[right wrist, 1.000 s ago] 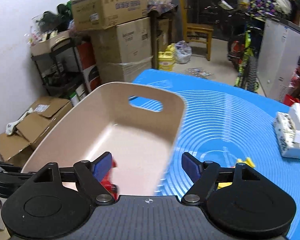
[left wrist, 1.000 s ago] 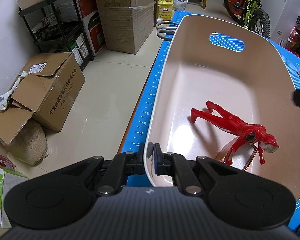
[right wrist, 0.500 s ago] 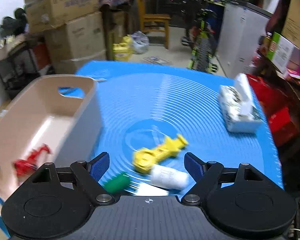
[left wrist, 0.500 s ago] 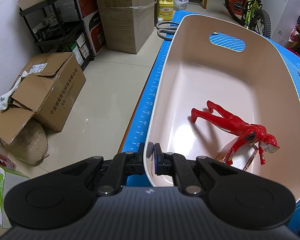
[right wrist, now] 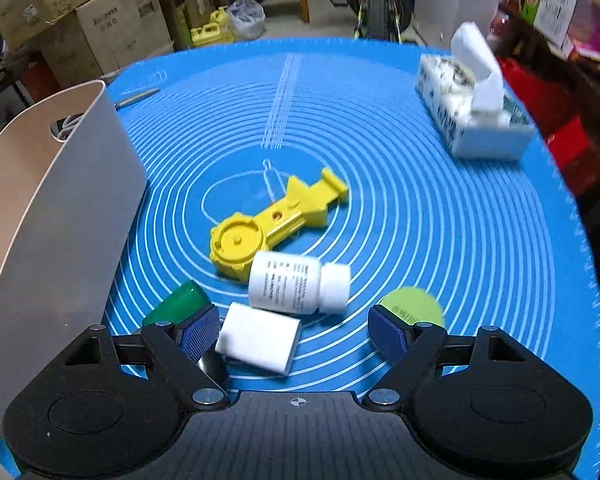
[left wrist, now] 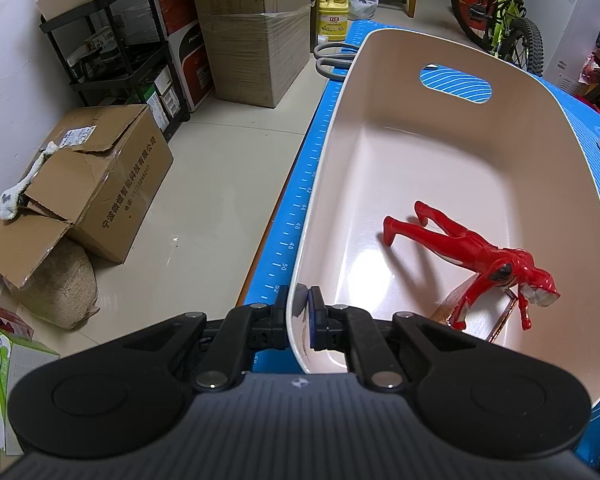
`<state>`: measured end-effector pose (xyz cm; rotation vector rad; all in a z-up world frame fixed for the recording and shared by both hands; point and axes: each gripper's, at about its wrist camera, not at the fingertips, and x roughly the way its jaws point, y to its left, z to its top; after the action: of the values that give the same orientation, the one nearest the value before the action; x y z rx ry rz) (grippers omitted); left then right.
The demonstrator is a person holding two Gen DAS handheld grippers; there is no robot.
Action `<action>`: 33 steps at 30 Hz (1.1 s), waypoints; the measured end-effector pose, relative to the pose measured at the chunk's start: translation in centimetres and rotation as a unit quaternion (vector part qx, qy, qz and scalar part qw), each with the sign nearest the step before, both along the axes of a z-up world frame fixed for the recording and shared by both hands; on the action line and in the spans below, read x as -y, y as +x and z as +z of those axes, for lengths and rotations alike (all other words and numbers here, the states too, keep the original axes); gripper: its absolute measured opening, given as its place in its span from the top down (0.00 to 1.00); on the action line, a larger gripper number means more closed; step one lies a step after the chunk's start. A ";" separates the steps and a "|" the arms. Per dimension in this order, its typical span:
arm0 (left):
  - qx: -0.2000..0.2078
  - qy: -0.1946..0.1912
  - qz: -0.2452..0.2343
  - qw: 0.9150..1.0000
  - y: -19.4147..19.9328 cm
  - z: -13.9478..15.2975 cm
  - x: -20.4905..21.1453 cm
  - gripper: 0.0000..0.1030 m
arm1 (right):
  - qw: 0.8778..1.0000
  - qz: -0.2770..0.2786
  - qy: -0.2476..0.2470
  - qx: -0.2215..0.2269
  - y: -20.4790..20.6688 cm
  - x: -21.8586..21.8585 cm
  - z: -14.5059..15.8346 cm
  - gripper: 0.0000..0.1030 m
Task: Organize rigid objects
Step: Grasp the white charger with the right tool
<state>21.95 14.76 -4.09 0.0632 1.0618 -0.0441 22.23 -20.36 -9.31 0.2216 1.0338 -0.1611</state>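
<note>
A beige bin (left wrist: 440,168) is sitting along the left edge of a blue mat (right wrist: 440,220), its wall filling the left of the right wrist view, while the mat's centre and right are lying mostly open out to a tissue box (right wrist: 472,116) at upper right. The left gripper (left wrist: 302,312) is clamping the bin's near rim, jaws nearly together with the wall between the pads. A red figure (left wrist: 472,256) is lying inside the bin at lower right. The right gripper (right wrist: 296,334) is hanging wide open and empty over a white block (right wrist: 258,338), which is lying between its fingers; a white bottle (right wrist: 296,288), a yellow toy (right wrist: 276,224) and a green cap (right wrist: 180,306) are lying just beyond. A second earlier, this gripper was facing the bin; it has since swung right and lower over the mat.
</note>
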 end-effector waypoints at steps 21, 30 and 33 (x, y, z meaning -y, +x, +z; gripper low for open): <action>0.000 0.002 0.001 1.000 0.0 -0.1 -0.1 0.89 | 0.997 -0.049 0.049 -0.025 1.5 -0.3 -2.6 0.35; 0.000 0.001 0.001 1.000 0.0 -0.1 -0.1 0.89 | 0.994 -0.073 0.071 -0.029 0.8 -0.1 -2.4 0.45; 0.000 0.000 0.001 1.000 -0.1 -0.2 0.0 0.89 | 0.994 -0.079 0.072 -0.026 0.7 0.0 -2.5 0.45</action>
<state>21.89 14.80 -4.25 0.0629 1.0617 -0.0419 22.95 -20.34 -11.80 0.4322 1.0814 -0.2379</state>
